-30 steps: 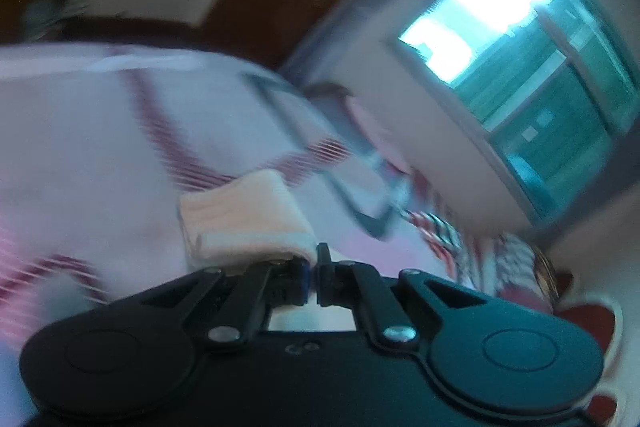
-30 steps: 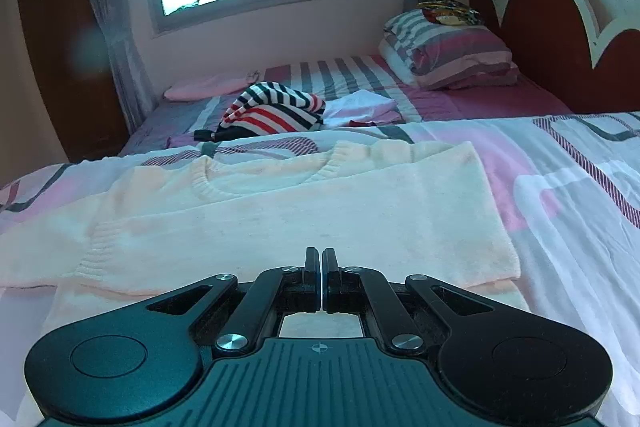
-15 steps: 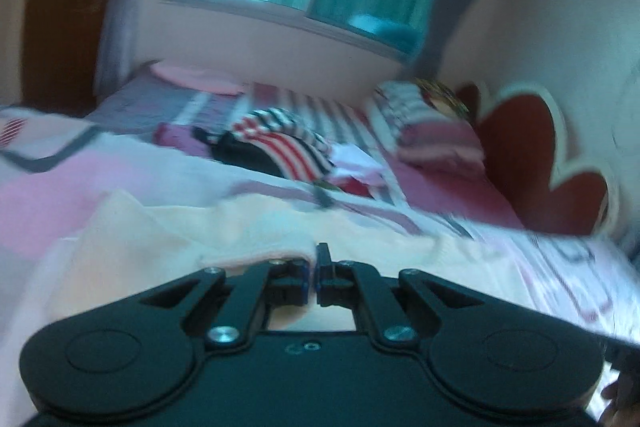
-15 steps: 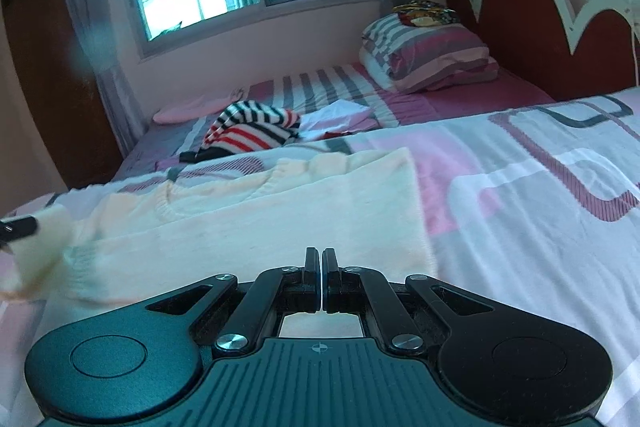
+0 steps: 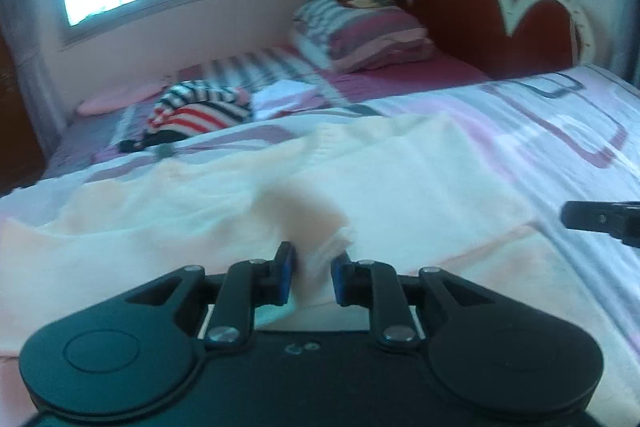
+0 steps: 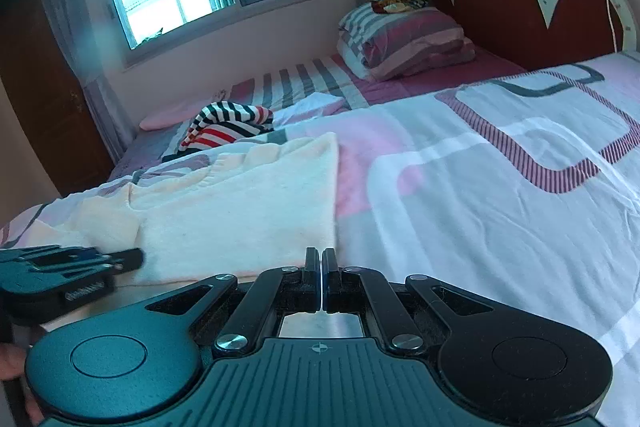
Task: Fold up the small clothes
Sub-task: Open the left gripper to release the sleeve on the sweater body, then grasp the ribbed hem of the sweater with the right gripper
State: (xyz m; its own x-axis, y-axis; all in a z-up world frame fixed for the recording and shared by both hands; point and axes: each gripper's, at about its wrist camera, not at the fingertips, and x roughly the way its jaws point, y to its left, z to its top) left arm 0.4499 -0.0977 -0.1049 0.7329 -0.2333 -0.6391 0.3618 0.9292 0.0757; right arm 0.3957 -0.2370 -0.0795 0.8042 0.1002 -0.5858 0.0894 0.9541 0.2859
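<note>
Left wrist view: a sleeve of the cream knitted sweater (image 5: 400, 179) is laid inward between the parted left gripper (image 5: 310, 277); right gripper (image 6: 321, 279) is closed empty. Most folding is judged left.

The cream sweater (image 6: 240, 211) is a soft, fuzzy knit with ribbed edging, lying on a smooth printed cotton bedspread (image 6: 480, 195), while both grippers, left gripper (image 5: 310, 273) and right gripper (image 6: 321, 277), are matt black plastic with shiny metal screws, beyond them a glossy painted wooden headboard (image 6: 508, 3).

Left gripper (image 5: 311, 273) parted; right gripper (image 6: 321, 277) closed, empty.
</note>
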